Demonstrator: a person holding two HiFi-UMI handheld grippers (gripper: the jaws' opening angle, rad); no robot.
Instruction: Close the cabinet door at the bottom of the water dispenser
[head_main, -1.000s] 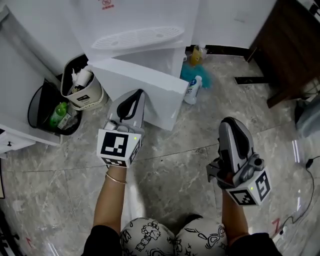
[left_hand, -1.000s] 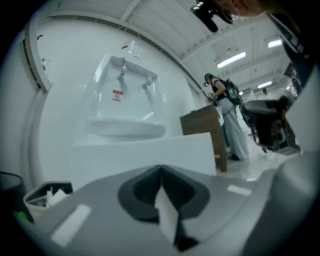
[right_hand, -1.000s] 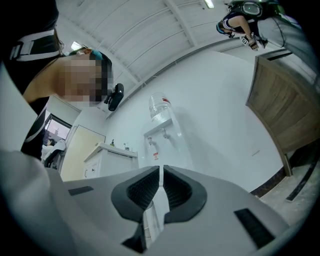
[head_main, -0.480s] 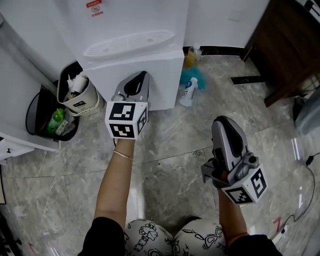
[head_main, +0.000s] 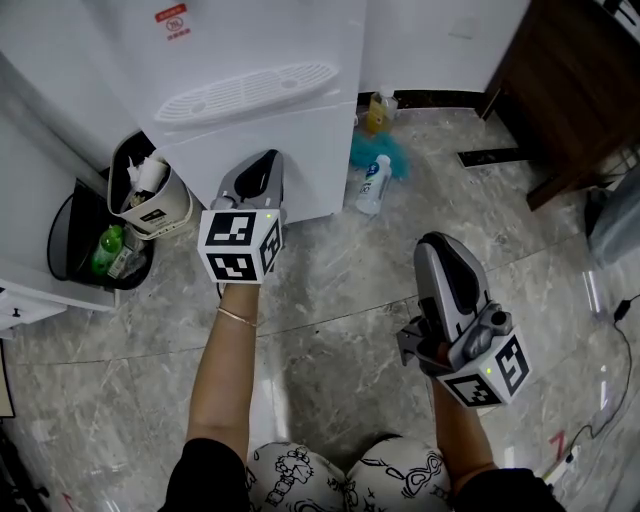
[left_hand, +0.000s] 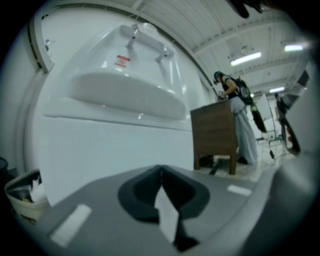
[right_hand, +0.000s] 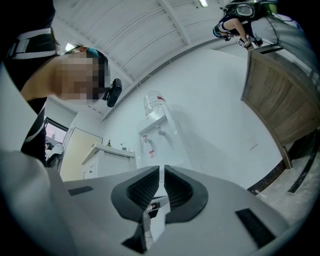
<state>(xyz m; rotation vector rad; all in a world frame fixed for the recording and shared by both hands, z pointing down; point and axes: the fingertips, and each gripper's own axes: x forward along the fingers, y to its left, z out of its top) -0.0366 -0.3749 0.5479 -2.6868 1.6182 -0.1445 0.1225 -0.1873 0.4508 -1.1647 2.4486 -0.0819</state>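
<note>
The flat white cabinet door (head_main: 310, 150) looks flush with the tall white water dispenser (head_main: 250, 50), the left gripper (head_main: 266, 160) pressed together close against it and the right gripper (head_main: 437, 246) likewise closed, empty, well back, so an unlatched door might swing open once released.

The head view looked steeply down from above, with the water dispenser (head_main: 250, 100) at 12 o'clock. The left gripper view sat low and close before it, tilted upward. The right gripper view faced it from farther back. All three views shared the dispenser.
</note>
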